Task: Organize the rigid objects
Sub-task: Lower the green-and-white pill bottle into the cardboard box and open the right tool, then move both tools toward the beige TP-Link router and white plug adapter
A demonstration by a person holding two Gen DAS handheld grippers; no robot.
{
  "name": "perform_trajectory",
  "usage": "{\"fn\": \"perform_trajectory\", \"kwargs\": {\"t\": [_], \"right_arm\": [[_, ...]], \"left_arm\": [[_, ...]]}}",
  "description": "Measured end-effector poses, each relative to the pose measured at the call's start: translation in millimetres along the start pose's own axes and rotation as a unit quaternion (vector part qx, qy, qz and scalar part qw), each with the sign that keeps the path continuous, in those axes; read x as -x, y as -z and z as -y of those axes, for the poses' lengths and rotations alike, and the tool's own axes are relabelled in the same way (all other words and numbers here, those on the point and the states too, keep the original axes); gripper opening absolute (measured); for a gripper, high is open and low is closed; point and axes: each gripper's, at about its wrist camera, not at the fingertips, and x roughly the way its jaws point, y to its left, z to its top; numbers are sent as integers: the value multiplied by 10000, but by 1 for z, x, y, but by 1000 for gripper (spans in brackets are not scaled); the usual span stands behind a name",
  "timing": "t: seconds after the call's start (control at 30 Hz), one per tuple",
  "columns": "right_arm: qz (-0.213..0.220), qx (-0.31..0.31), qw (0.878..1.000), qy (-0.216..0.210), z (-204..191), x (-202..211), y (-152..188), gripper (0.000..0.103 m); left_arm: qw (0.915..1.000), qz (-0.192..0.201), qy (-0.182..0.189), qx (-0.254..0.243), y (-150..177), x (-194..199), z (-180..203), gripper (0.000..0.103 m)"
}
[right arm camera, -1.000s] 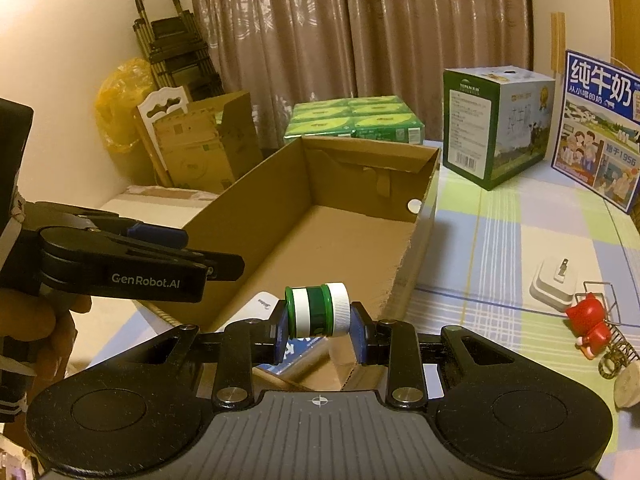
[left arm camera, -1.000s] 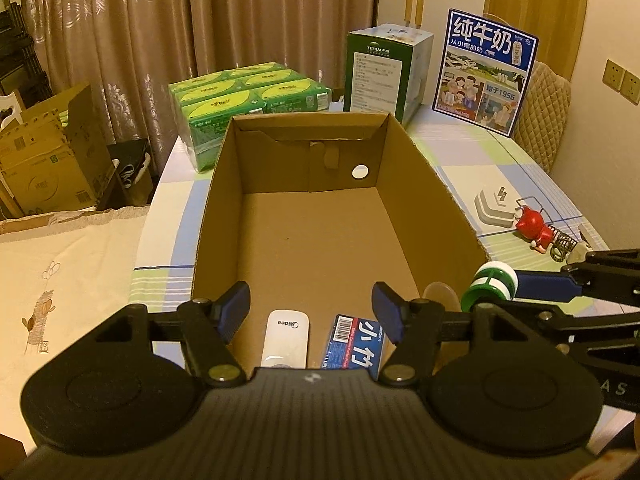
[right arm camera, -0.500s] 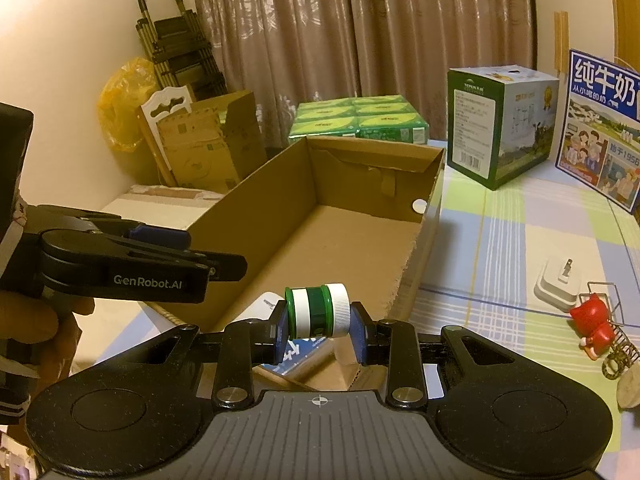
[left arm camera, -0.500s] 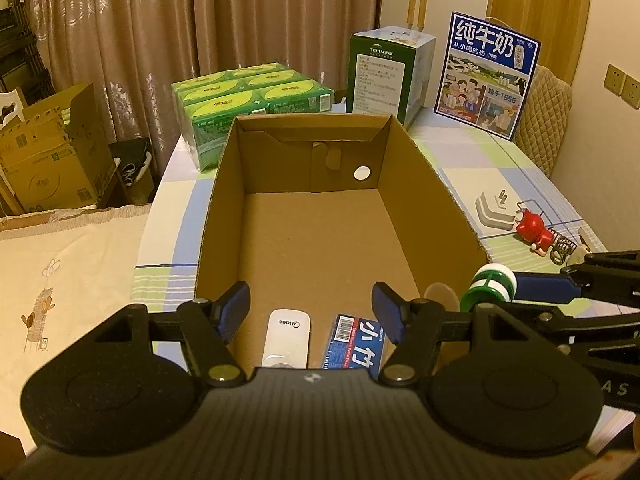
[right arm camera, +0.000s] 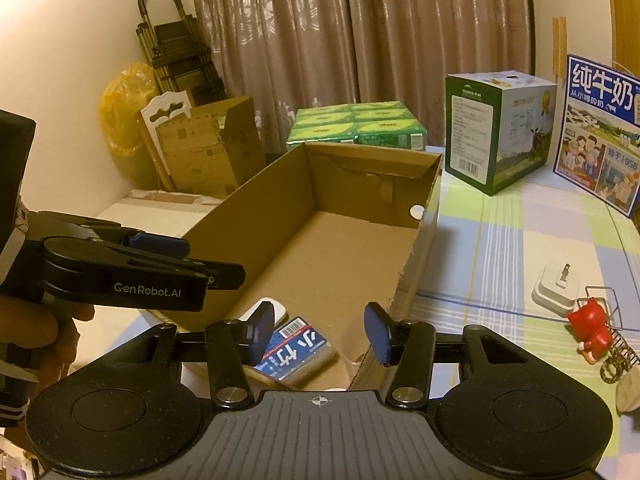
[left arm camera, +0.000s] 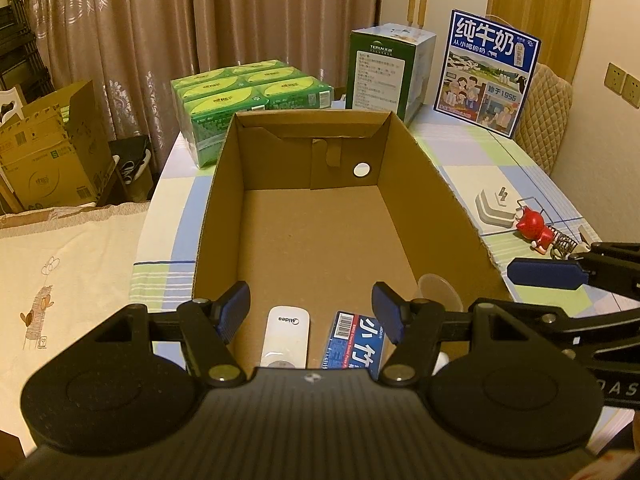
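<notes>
Right gripper [right arm camera: 318, 334]: jaws parted after just opening, with nothing between the pads; it hangs over the near right corner of the box [right arm camera: 256, 216]. The green-and-white jar it gripped a moment ago is not visible in either view. Left gripper [left arm camera: 312, 312]: jaws apart and empty, poised above the near end of the same box; in the right wrist view it enters from the left, held by a hand [right arm camera: 36, 328].

Box contents, near end: a white remote [left arm camera: 285, 338] marked "Midea" lies flat beside a blue pack [left arm camera: 352, 340] bearing a barcode and white characters; the two are side by side, just apart. A clear round lid [left arm camera: 438, 290] leans at the right inner wall. The rest of the box floor is bare cardboard; a round hole pierces the far wall.

On the checked tablecloth [right arm camera: 500, 248], right of the box: a white charger [right arm camera: 556, 284], a red figurine [right arm camera: 590, 326] just beside it, and a wire spring piece [right arm camera: 618, 360] touching the figurine.

Beyond the box: a wrapped stack of green packs [left arm camera: 248, 92], a green-and-white carton [left arm camera: 384, 68] and a blue milk carton [left arm camera: 490, 72] standing upright. Off the table to the left, a brown carton [left arm camera: 44, 152] stands on the floor before the curtain [left arm camera: 200, 20].
</notes>
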Motion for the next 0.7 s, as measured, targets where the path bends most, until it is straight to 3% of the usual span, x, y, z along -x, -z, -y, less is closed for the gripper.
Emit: {"fn": "perform_trajectory", "kwargs": {"t": [0.37,0.7], "right_arm": [[102,-8,9999,24,3,12,-2,47],[401,-226,9984,335,34,65,3,47]], "left_arm": [[10000,68,24,1,-4,5,7,63],[9994,284,206,-55,-18,28,42,63]]}}
